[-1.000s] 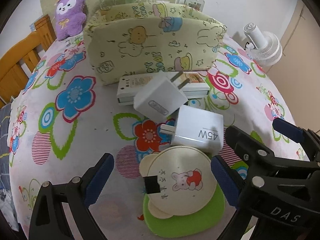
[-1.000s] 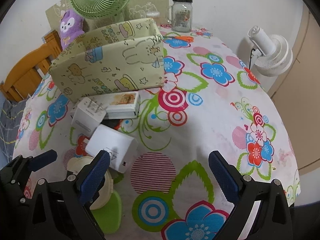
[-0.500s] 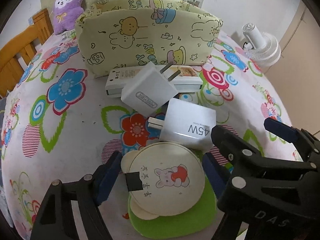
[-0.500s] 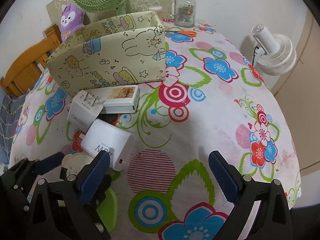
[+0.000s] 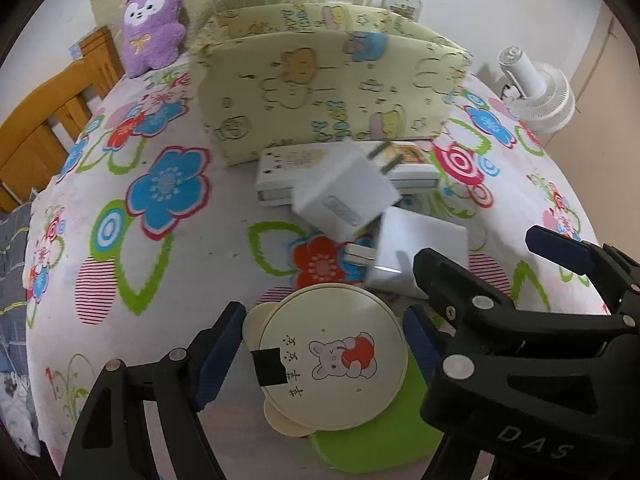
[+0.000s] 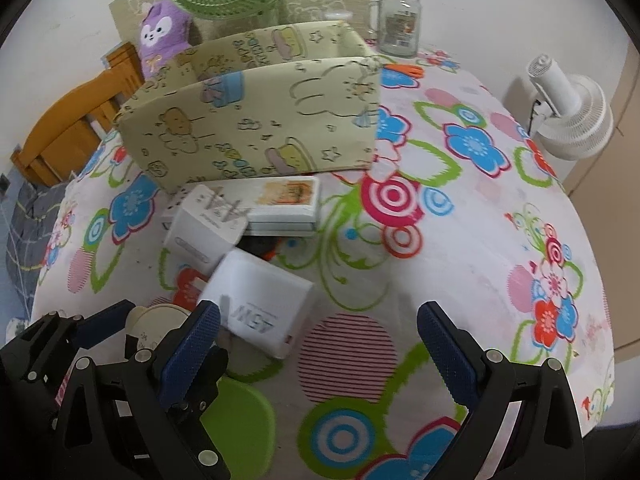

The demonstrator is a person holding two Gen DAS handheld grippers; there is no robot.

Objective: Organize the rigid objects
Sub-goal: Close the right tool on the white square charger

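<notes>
Two grippers appeared at this moment. Your left gripper [image 5: 320, 344] had just been closing its jaws, and its blue pads [image 5: 218, 350] clasped the round cream disc [image 5: 334, 360] with the rabbit print, one pad on each side of its rim. That disc lay on a green mat [image 5: 380, 444] directly beneath the jaws. Your right gripper [image 6: 318, 354] stood released, its jaws wide apart over bare floral tablecloth [image 6: 460, 248], gripping nothing. Just ahead of the left jaws rested the 45W charger [image 5: 422, 252], near the disc's far edge; beyond it the smaller white plug [image 5: 344, 196] leaned on a flat white box [image 5: 288, 168]. Farther ahead of both jaws stood the yellow fabric bin [image 5: 320, 92].
</notes>
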